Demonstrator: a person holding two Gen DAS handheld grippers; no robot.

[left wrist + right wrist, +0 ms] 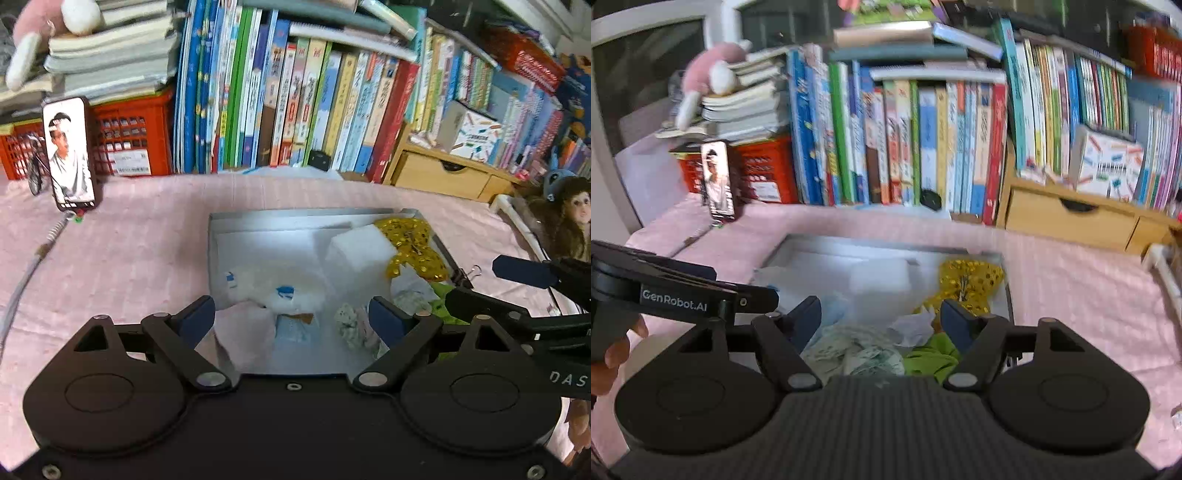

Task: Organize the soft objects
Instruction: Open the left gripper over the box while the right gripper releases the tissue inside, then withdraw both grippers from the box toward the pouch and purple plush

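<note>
Box of grey metal sits on the pink-covered bench, in front of the row of books. Inside it lie the soft things: a white foam block toward the box's back, a gold sequinned cloth in its far right corner, a fluffy white piece at its middle, a crumpled speckled cloth and a green cloth at its near edge.

Left claw stands wide open over the near part of the box, gripping nothing. Right claw is likewise open and empty, above the speckled and green cloths.

Risks, as judged:
- The green cloth appears to lie at or over the box's near right rim; a passing finger could drag it out onto the bench.
- The two claws hang close together over the box; a reach by either could knock the other.
- The pile is loose and uneven; a pinch on one piece may lift a neighbour with it.
- A phone stands propped left of the box; a wide sweep could topple it.
</note>
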